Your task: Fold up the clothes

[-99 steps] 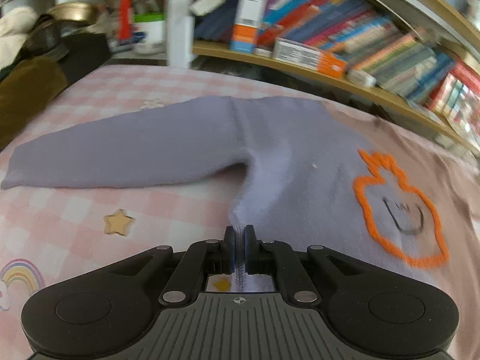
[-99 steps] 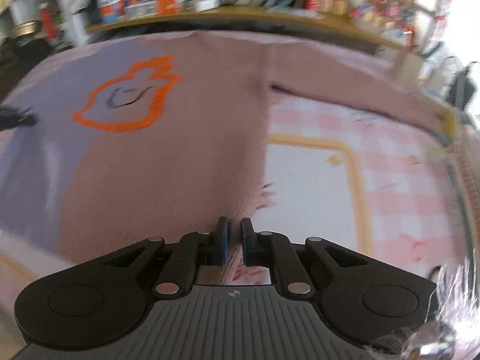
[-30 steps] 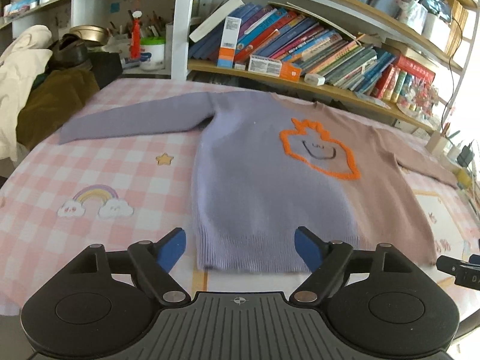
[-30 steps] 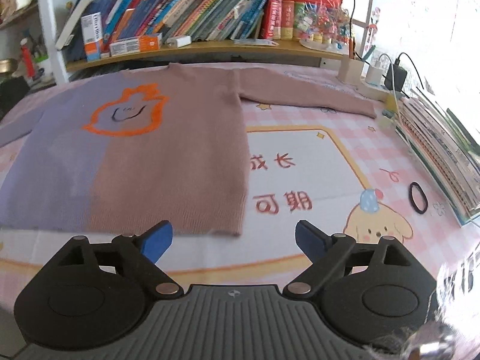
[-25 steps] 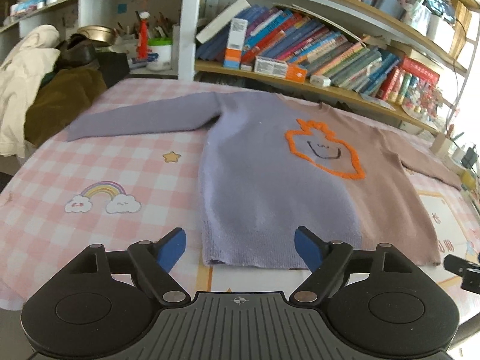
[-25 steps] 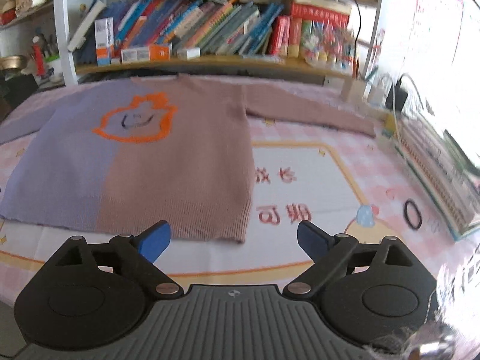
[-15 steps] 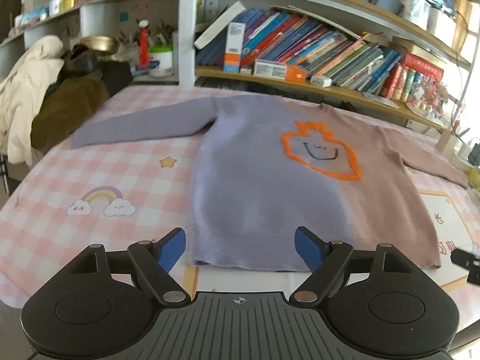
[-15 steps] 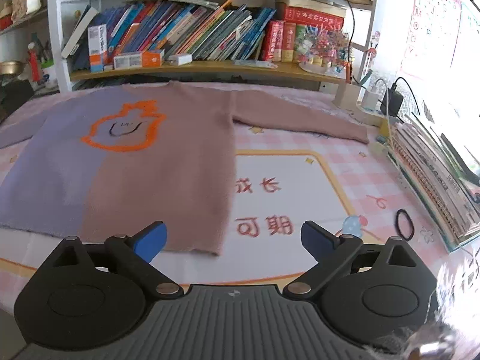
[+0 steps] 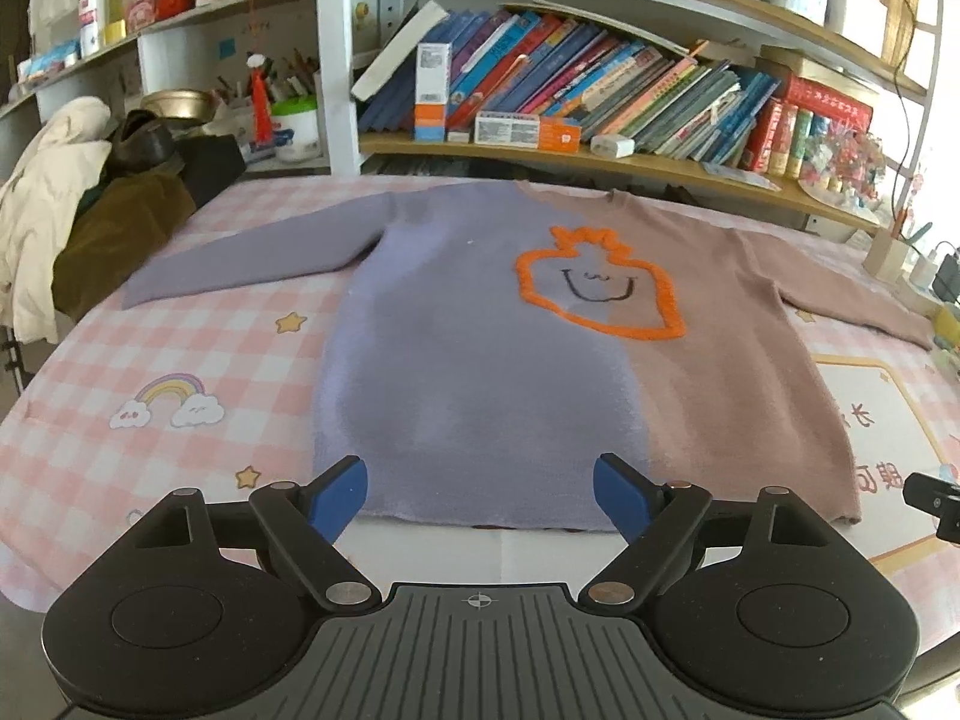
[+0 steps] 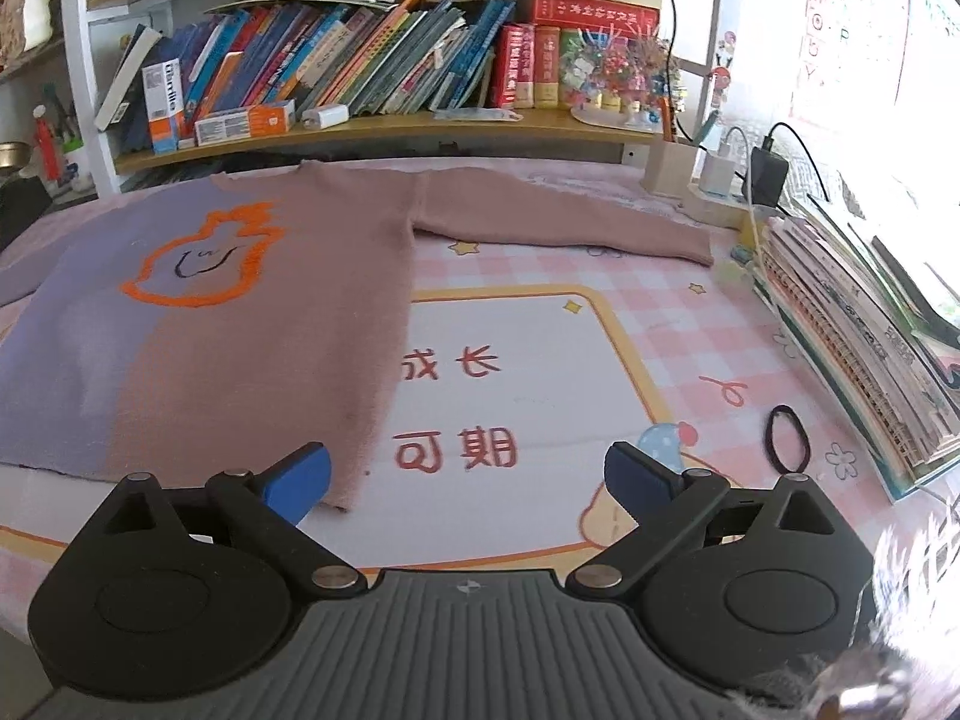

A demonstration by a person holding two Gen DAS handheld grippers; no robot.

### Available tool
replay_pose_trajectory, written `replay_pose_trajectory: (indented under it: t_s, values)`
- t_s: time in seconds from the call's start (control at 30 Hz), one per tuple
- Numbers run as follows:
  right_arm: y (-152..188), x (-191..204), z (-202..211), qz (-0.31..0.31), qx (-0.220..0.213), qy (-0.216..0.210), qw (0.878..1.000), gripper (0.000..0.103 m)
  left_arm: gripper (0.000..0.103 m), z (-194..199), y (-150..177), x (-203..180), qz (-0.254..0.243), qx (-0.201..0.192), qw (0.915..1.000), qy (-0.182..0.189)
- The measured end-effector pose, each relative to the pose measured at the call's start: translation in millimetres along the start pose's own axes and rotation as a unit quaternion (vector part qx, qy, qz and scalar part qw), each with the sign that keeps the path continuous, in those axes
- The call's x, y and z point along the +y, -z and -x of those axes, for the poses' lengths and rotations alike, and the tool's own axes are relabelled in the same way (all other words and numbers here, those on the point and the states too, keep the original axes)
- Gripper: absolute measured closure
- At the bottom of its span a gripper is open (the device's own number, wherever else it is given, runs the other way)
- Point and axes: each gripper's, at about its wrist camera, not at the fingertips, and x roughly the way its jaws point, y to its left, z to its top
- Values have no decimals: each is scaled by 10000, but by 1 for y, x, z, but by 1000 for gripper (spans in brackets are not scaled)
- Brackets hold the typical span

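Lying flat and face up on the worktop (image 9: 72, 456), the sweater (image 9: 480, 360) is spread to its full shape, not folded: hem near, collar far by the bookshelf (image 9: 600, 162), so its long axis runs straight away from both tools, with the two sleeves stretched out left and right across that axis.

The left gripper (image 9: 480, 495) hovers just short of the hem with its fingers wide apart and holding nothing; the lilac half of the body sits straight ahead between them, and the lilac sleeve (image 9: 240, 264) lies far to the left.

The right gripper (image 10: 467, 477) is likewise spread wide and empty. It faces the printed mat (image 10: 516, 360) beside the sweater's right edge; the dusty-pink hem corner (image 10: 345, 492) lies just by its left fingertip, and the pink sleeve (image 10: 570, 222) reaches far to the right.

By position, each side's sleeve and hem corner falls to the tool on that side.

The knit looks soft, fuzzy and thick, limp enough to sag when lifted. A raised orange outline (image 9: 600, 294) with a stitched smile sits on the chest. The checked worktop cover looks smooth.
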Motion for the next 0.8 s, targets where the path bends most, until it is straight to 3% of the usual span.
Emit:
replay_pose_trajectory:
  t_s: [0.4,0.6,0.8]
  values:
    - [-6,13,-7,88,18,-336,9994,5,18,-1,-2,4,-85,-30,9999,-71]
    - [-14,49,-14,161,-8,-413,9990,5,17,-10,-12,41,142,-191,9995,-189]
    - [-25,84,-16,-61,-45,-158,9998,5,17,-28,-37,78,66,-259,9996,29]
